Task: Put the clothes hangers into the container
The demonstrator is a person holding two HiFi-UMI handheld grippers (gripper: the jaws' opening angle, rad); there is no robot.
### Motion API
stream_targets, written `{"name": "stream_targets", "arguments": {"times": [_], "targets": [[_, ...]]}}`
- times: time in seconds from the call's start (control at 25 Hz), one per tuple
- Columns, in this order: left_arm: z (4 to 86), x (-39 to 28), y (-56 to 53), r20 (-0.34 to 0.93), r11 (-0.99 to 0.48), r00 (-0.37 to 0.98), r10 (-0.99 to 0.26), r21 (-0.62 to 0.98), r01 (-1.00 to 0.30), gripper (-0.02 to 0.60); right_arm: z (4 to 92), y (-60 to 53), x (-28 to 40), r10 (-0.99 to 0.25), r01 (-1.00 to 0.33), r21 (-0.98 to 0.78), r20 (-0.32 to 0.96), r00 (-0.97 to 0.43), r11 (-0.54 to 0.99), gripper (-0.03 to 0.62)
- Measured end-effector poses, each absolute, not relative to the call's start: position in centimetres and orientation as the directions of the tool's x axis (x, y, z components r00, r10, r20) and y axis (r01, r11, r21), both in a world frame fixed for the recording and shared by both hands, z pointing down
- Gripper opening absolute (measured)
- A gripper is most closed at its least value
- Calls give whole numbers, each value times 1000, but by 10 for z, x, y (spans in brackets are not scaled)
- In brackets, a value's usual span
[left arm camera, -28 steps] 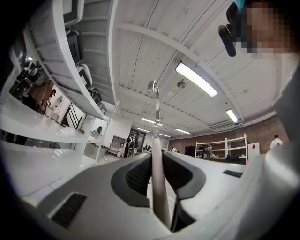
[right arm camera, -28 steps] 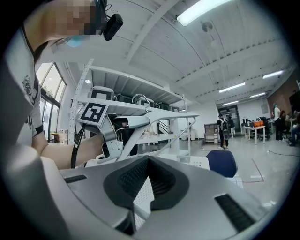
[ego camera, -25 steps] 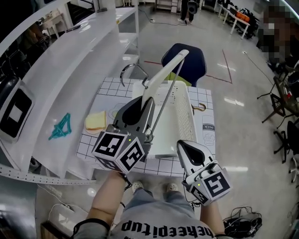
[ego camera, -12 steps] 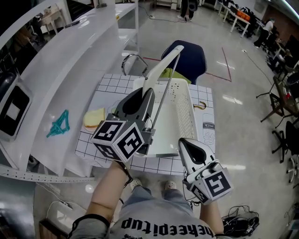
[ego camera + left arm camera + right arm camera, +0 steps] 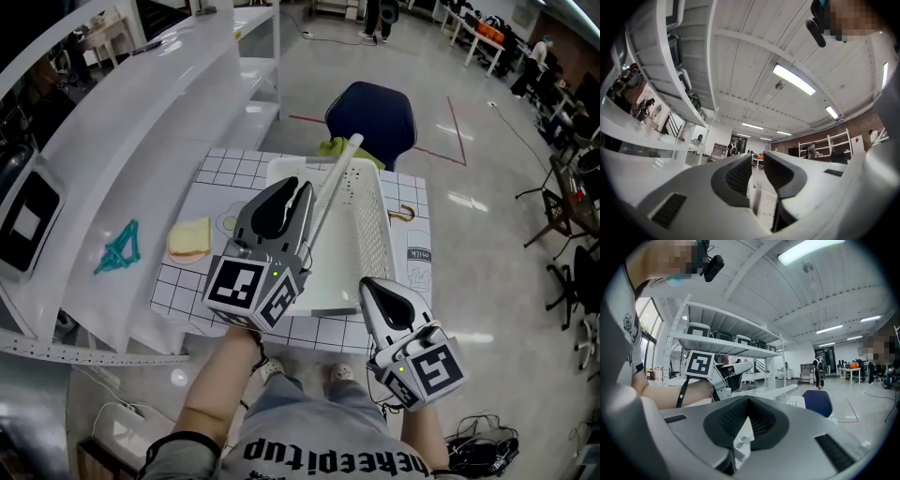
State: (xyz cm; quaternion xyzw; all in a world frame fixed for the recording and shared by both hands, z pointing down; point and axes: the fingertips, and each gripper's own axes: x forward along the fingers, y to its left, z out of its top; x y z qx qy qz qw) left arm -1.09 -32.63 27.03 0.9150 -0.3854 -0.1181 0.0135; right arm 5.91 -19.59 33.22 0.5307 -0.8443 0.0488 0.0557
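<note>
Hanger [image 5: 336, 180] lengthwise over container [image 5: 373, 234], pointing away

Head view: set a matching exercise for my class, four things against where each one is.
Things:
1 hanger
2 bread
3 chair
4 teal item

Places:
A on the white shelf
B beyond the mat's far edge
C over the container
D on the mat, left of the container

Pairs: 1-C, 2-D, 3-B, 4-A
</note>
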Motion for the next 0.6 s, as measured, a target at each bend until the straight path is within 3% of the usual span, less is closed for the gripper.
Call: {"name": "stream_targets", "arguments": {"times": [0.6], "targets": [[267, -31, -315, -190, -703, 679, -709, 113, -702, 97, 331, -201, 42, -868, -878, -28, 139, -477, 478, 11]]}}
